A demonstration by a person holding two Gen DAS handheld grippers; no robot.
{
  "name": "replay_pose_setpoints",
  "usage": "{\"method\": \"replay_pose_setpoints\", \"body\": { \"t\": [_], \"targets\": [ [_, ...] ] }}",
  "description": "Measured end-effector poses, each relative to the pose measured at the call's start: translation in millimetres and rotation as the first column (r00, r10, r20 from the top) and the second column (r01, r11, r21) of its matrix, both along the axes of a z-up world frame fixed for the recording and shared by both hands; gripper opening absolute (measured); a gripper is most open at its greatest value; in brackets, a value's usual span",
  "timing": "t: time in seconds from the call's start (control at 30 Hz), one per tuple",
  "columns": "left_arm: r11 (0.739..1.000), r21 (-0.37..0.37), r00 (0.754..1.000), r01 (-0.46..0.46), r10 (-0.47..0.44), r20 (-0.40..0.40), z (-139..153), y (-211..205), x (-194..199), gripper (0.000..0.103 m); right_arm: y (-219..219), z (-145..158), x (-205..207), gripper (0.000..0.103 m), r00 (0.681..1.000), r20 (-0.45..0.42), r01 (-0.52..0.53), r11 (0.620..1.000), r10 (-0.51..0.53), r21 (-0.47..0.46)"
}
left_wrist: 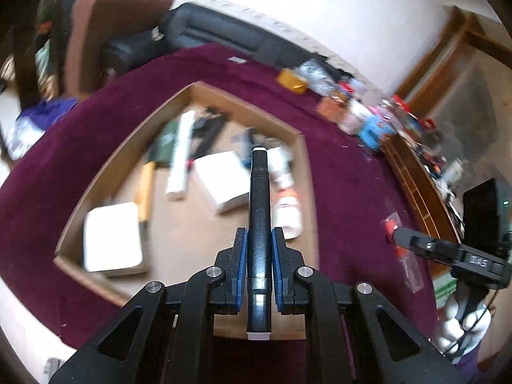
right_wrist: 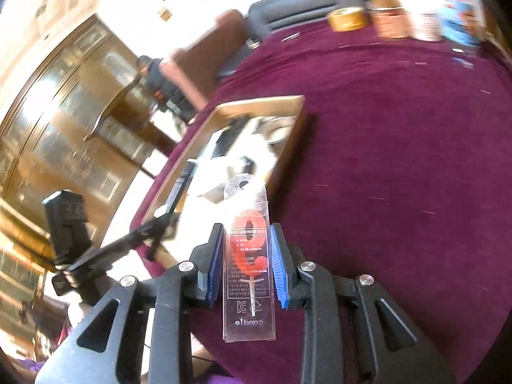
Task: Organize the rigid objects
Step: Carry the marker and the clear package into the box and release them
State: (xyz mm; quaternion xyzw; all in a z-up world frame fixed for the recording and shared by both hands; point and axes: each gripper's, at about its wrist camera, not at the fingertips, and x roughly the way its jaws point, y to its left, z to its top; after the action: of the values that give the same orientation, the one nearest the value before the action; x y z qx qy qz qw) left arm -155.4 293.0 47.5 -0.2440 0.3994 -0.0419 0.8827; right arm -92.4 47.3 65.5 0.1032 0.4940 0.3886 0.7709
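- You work over a table covered in a maroon cloth (right_wrist: 400, 147), with a dark sofa (left_wrist: 220, 28) and a white wall beyond its far edge.
- A shallow cardboard tray (left_wrist: 300, 172) sits on the cloth, holding white boxes (left_wrist: 112, 240), a long white carton and a white bottle (left_wrist: 288, 211), all blurred.
- Your left gripper (left_wrist: 259, 240) is clamped on a black marker (left_wrist: 259, 211), which points forward over the tray's right side.
- Your right gripper (right_wrist: 246, 233) pinches a clear packet with a red number candle (right_wrist: 248, 243), held above the cloth just beside the tray's near right corner.
- Along the table's far right edge stand a yellow tin (right_wrist: 347, 19) and a row of jars and boxes (right_wrist: 422, 16), well apart from the tray.
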Motion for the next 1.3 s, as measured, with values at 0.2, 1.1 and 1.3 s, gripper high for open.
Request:
{"method": "replay_pose_setpoints", "body": {
  "t": [0.2,1.1,1.3],
  "targets": [
    [0.999,-0.037,0.998,-0.021,0.019,-0.052,-23,8,4,0.012,60,-20,1,0.026,0.997,-0.053,-0.062,0.998,0.061,-0.015],
    [0.99,0.013,0.989,-0.137,0.137,-0.057,-24,21,2,0.039,112,-58,39,0.027,0.989,-0.142,0.002,0.984,-0.028,-0.179],
    [0.989,-0.136,0.998,-0.064,0.062,-0.016,-18,13,-2,0.05,92,-41,29,0.028,0.994,-0.089,0.051,0.992,-0.061,-0.112]
  ]
}}
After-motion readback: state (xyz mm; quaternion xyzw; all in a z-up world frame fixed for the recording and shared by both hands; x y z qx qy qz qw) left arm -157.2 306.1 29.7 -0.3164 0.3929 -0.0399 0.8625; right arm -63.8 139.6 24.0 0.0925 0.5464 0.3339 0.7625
